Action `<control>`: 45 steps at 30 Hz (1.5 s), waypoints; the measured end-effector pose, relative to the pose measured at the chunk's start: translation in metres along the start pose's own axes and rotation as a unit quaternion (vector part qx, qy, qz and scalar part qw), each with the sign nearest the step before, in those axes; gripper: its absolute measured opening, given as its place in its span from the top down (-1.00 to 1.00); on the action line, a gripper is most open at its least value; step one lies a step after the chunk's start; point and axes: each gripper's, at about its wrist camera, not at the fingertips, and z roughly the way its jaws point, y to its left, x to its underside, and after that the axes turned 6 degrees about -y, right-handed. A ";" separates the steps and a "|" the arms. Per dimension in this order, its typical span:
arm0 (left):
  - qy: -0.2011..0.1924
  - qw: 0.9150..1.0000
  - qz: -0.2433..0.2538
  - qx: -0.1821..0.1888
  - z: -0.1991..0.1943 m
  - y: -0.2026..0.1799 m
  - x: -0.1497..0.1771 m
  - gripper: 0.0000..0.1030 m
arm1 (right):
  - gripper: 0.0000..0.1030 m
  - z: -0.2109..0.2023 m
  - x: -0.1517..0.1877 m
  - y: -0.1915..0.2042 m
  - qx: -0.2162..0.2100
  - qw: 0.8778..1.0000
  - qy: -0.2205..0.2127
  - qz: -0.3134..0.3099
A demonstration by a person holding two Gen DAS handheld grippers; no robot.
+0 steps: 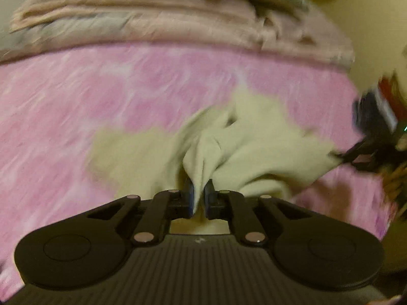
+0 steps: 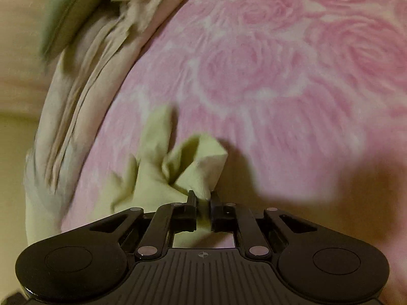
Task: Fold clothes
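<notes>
Both tongs point(image 1: 199, 193) point(image 2: 203, 198) pinch pale garment point(image 1: 254, 137) | bed point(image 1: 76, 96) | blurred: thin bites probably slip under tension.

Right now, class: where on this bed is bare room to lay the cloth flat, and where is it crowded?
Bare pink rose bedspread lies open beyond the right claw and to the left of the yellow-green cloth. The far edge is crowded with a stack of folded beige bedding. Both claws, including the left claw, pinch the cloth.

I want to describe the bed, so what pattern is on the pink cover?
Large pink roses on a paler ground; the bedcover shows it best in the right wrist view.
</notes>
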 end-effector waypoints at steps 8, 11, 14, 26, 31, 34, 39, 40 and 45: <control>0.068 0.996 0.056 -0.035 -0.016 -0.004 0.050 0.77 | -0.32 -0.028 0.075 0.017 0.085 0.981 0.082 -0.157; 0.071 0.994 0.074 -0.020 -0.020 -0.010 0.046 0.73 | -0.54 -0.030 0.081 0.022 0.115 0.966 0.071 -0.219; 0.075 0.993 0.093 -0.005 -0.024 -0.016 0.041 0.56 | -0.53 -0.028 0.068 0.027 0.128 0.961 0.039 -0.244; 0.016 0.974 0.227 -0.006 0.018 -0.058 0.008 0.25 | -0.41 0.035 0.093 0.054 0.114 0.854 0.001 -0.507; 0.010 0.986 0.165 -0.025 0.035 -0.030 0.001 0.92 | 0.51 0.074 0.110 0.061 0.091 0.797 0.002 -0.597; -0.011 0.996 0.081 -0.032 0.025 -0.002 -0.008 0.94 | 1.00 0.075 0.094 0.061 0.063 0.842 0.010 -0.535; -0.119 0.980 -0.147 -0.068 -0.069 0.086 -0.017 0.98 | 1.00 -0.011 0.032 0.047 0.021 0.954 -0.099 -0.284; -0.141 0.970 -0.186 -0.071 -0.089 0.099 -0.015 0.98 | 1.00 -0.033 0.021 0.042 0.014 0.964 -0.125 -0.236; -0.226 0.920 -0.311 -0.080 -0.170 0.130 0.001 0.99 | 1.00 -0.136 0.000 0.021 -0.030 0.973 -0.221 -0.052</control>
